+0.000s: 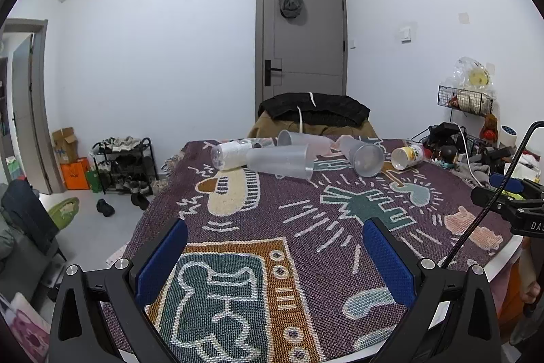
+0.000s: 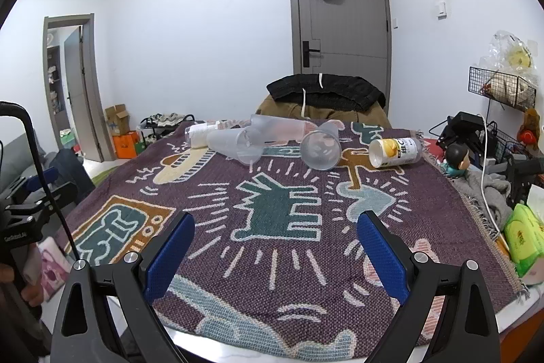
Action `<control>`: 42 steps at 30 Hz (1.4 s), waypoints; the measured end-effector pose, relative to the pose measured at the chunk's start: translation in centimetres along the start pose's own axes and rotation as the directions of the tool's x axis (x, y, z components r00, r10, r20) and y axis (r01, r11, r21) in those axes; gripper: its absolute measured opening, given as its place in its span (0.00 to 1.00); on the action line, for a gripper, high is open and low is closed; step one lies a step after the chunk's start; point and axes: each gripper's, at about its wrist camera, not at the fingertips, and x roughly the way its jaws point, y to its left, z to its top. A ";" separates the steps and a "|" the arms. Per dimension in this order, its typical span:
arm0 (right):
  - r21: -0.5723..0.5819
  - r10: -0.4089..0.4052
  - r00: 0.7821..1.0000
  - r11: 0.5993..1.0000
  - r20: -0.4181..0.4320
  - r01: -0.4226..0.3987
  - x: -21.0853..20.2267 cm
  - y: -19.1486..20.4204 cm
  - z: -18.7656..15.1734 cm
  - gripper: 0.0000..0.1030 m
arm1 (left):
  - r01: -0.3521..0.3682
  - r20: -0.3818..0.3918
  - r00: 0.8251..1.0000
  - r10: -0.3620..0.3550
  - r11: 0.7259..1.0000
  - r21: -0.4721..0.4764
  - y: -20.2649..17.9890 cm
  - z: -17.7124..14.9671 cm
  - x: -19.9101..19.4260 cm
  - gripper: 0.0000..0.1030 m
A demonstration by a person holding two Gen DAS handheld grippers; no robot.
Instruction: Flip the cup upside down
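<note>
Three clear plastic cups lie on their sides at the far end of the patterned cloth (image 1: 306,220): a left cup (image 1: 280,161) (image 2: 234,143), a back cup (image 1: 304,140) (image 2: 277,128) and a right cup (image 1: 362,155) (image 2: 320,147) with its mouth toward me. My left gripper (image 1: 275,238) is open and empty above the near end of the cloth. My right gripper (image 2: 276,232) is open and empty, well short of the cups. The right gripper also shows at the right edge of the left wrist view (image 1: 510,193).
A clear bottle with a white label (image 1: 231,154) (image 2: 199,133) lies left of the cups. A yellow-and-white bottle (image 1: 408,156) (image 2: 394,152) lies to their right. Clutter, cables and a green packet (image 2: 523,238) line the right edge. A chair with dark clothes (image 1: 312,109) stands behind.
</note>
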 end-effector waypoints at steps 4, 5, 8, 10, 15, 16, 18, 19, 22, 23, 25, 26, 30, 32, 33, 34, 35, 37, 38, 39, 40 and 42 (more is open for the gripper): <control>0.008 -0.005 1.000 1.000 -0.001 0.005 0.5 -0.3 0.5 0.94 | 0.001 -0.002 1.000 -0.001 1.000 -0.004 0.2 0.5 0.5 1.00; 0.010 -0.008 1.000 1.000 -0.002 0.008 0.6 -0.4 0.8 0.94 | 0.003 -0.003 1.000 -0.003 1.000 -0.010 0.3 0.6 0.7 1.00; 0.015 -0.013 1.000 1.000 -0.006 0.013 1.1 -0.6 1.5 0.94 | 0.005 -0.010 1.000 -0.005 1.000 -0.029 0.6 1.1 1.5 1.00; 0.019 -0.014 1.000 1.000 -0.012 0.014 1.5 -0.8 2.2 0.94 | 0.003 -0.013 1.000 -0.004 0.999 -0.041 0.8 1.4 1.9 1.00; 0.042 0.006 1.000 0.999 -0.026 -0.005 3.5 -1.4 4.9 0.94 | -0.010 -0.012 1.000 0.010 0.999 -0.047 1.0 2.5 3.5 1.00; 0.049 0.011 0.999 0.999 -0.033 -0.009 4.0 -1.6 5.3 0.94 | -0.015 -0.015 1.000 0.014 0.999 -0.050 1.1 2.8 3.9 1.00; 0.070 0.018 0.998 0.997 -0.053 -0.014 5.3 -2.0 6.6 0.94 | -0.015 -0.016 1.000 0.014 0.998 -0.059 1.6 3.4 4.6 1.00; 0.075 0.020 0.998 0.997 -0.060 -0.016 5.9 -2.0 6.9 0.94 | -0.017 -0.017 1.000 0.016 0.998 -0.064 1.7 3.6 4.9 1.00; 0.066 0.028 0.996 0.998 -0.081 -0.022 8.2 -2.2 8.2 0.94 | -0.025 -0.026 0.999 0.023 0.996 -0.086 2.4 4.2 6.1 1.00; 0.060 0.020 0.996 0.998 -0.091 -0.014 9.0 -2.3 8.6 0.94 | -0.028 -0.027 0.999 0.026 0.995 -0.098 2.7 4.4 6.4 1.00; 0.063 0.017 0.994 0.998 -0.111 -0.010 10.7 -2.6 9.3 0.94 | -0.034 -0.032 0.999 0.030 0.992 -0.121 3.3 4.7 7.0 1.00; 0.072 0.015 0.992 0.997 -0.122 -0.006 11.6 -3.0 9.7 0.94 | -0.037 -0.034 0.999 0.033 0.990 -0.133 3.6 4.8 7.3 1.00; 0.094 0.003 0.986 0.996 -0.166 0.013 14.7 -4.3 11.0 0.94 | -0.051 -0.032 0.998 0.046 0.985 -0.168 4.7 5.1 8.2 1.00; 0.101 -0.010 0.981 0.994 -0.193 0.030 16.3 -5.1 11.7 0.94 | -0.058 -0.040 0.998 0.051 0.981 -0.186 5.3 5.2 8.8 1.00; 0.104 -0.014 0.978 0.994 -0.206 0.036 17.0 -5.5 12.0 0.94 | -0.060 -0.044 0.998 0.052 0.979 -0.195 5.5 5.1 9.0 1.00; 0.107 -0.018 0.975 0.993 -0.219 0.043 17.8 -5.8 12.3 0.94 | -0.062 -0.048 0.997 0.053 0.977 -0.204 5.7 5.1 9.3 1.00; 0.111 -0.019 0.972 0.993 -0.233 0.046 18.6 -6.2 12.7 0.94 | -0.064 -0.055 0.997 0.054 0.974 -0.216 6.1 5.1 9.6 1.00; 0.122 -0.004 0.965 0.992 -0.261 0.037 20.1 -7.0 13.1 0.94 | -0.067 -0.063 0.997 0.053 0.971 -0.232 6.5 5.0 10.1 1.00; 0.130 0.009 0.960 0.991 -0.281 0.029 20.9 -7.3 13.2 0.94 | -0.069 -0.070 0.996 0.054 0.968 -0.240 6.8 5.0 10.4 1.00; 0.135 0.017 0.954 0.990 -0.300 0.025 21.7 -7.6 13.3 0.94 | -0.070 -0.073 0.996 0.054 0.967 -0.244 6.9 5.0 10.6 1.00; 0.138 0.023 0.948 0.990 -0.318 0.023 22.4 -7.9 13.3 0.94 | -0.072 -0.076 0.996 0.054 0.966 -0.247 7.0 5.0 10.8 1.00; 0.137 0.032 0.935 0.990 -0.353 0.018 24.0 -8.4 13.2 0.94 | -0.072 -0.085 0.995 0.051 0.964 -0.255 7.3 4.8 11.3 1.00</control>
